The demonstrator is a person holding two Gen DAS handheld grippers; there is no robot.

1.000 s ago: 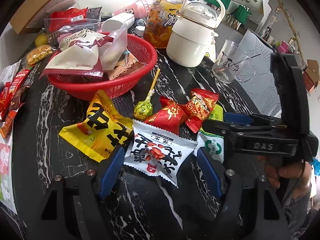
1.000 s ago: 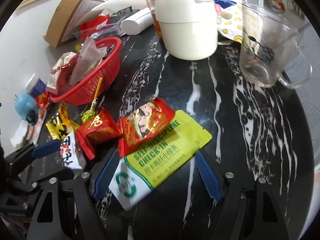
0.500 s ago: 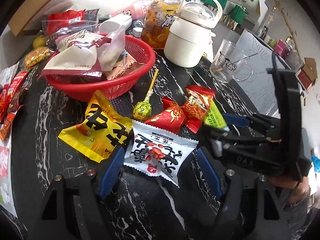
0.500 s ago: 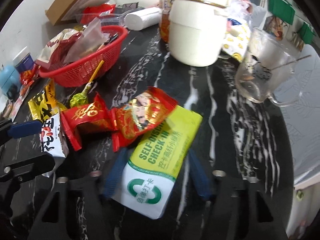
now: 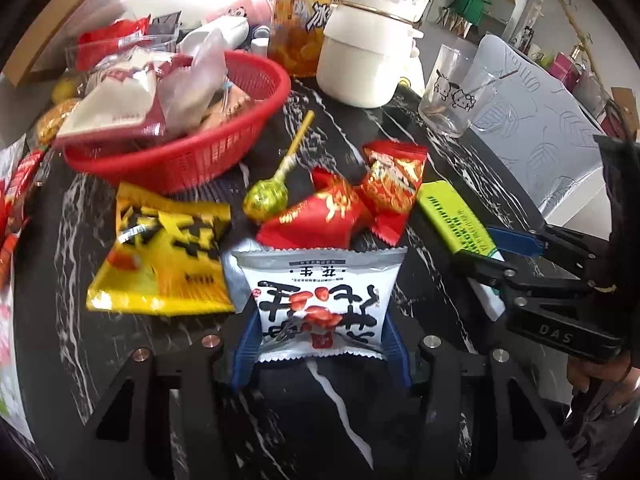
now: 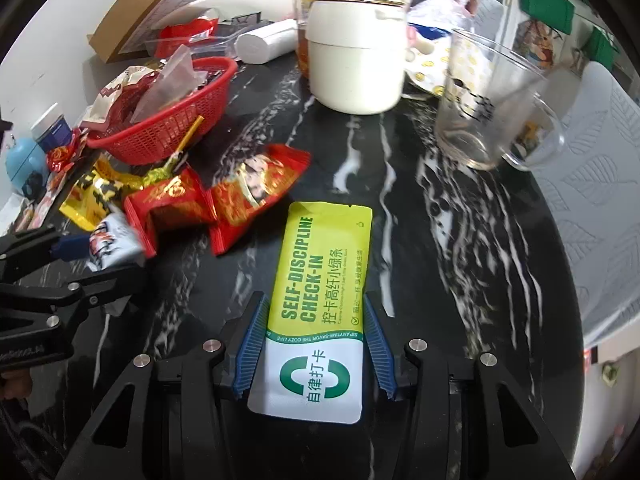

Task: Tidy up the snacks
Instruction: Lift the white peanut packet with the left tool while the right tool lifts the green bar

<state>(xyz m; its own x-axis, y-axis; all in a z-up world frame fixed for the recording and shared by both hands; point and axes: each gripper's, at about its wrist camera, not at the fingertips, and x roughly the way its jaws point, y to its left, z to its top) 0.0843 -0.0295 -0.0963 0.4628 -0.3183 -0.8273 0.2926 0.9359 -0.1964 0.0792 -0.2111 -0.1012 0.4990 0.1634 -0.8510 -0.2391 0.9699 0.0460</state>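
Step in hand: we judge both pickups are under way, one snack per hand, with nothing yet carried to the red basket.
Left hand-held gripper: its blue pads sit against both side edges of the white peanut packet, pinching it; whether the packet is clear of the surface we cannot tell.
Right hand-held gripper: its pads flank the green-and-white sachet at its white end, touching or very nearly so; we read this as a grip closing on the sachet.
Where the snacks lie: the yellow packet, the lollipop and two red packets lie loose just in front of the basket, which already holds several bags.
Next move: we judge each held item must be lifted clear of its neighbours and carried to the basket; the peanut packet's top edge touches a red packet, so a straight lift should avoid dragging it.
Risk: both items are flat and slippery-looking; an edge grip may buckle them.
Worktop: black stone with white veining, crowded; a white kettle and a glass mug stand at the back.
Room: a cardboard box at the far left, green bags hung on the wall.
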